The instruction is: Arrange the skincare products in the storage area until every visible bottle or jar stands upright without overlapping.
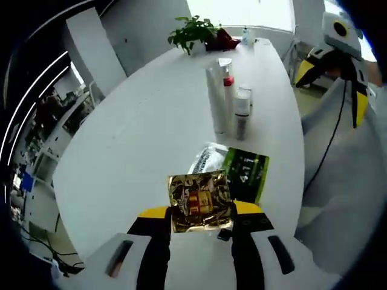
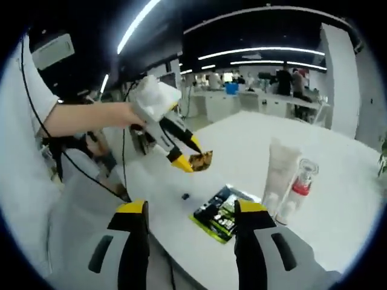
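My left gripper (image 1: 201,212) is shut on a gold foil sachet (image 1: 199,206), held just above the near end of the white table (image 1: 139,133). The right gripper view shows that gripper (image 2: 184,156) from the side, with the sachet (image 2: 201,160) in its yellow tips. Beyond it lie a green packet (image 1: 246,175) and a silvery packet (image 1: 207,158). Farther on, a white tube (image 1: 214,99), a red-capped bottle (image 1: 229,99) and a clear-capped bottle (image 1: 242,113) stand upright close together. My right gripper (image 2: 192,210) is open and holds nothing, low off the table edge before the green packet (image 2: 221,215).
A potted plant (image 1: 193,33) and a red thing stand at the table's far end. A small dark bit (image 2: 185,196) lies on the table near the edge. A person's arm (image 2: 84,118) holds the left gripper. Other desks and people are in the background.
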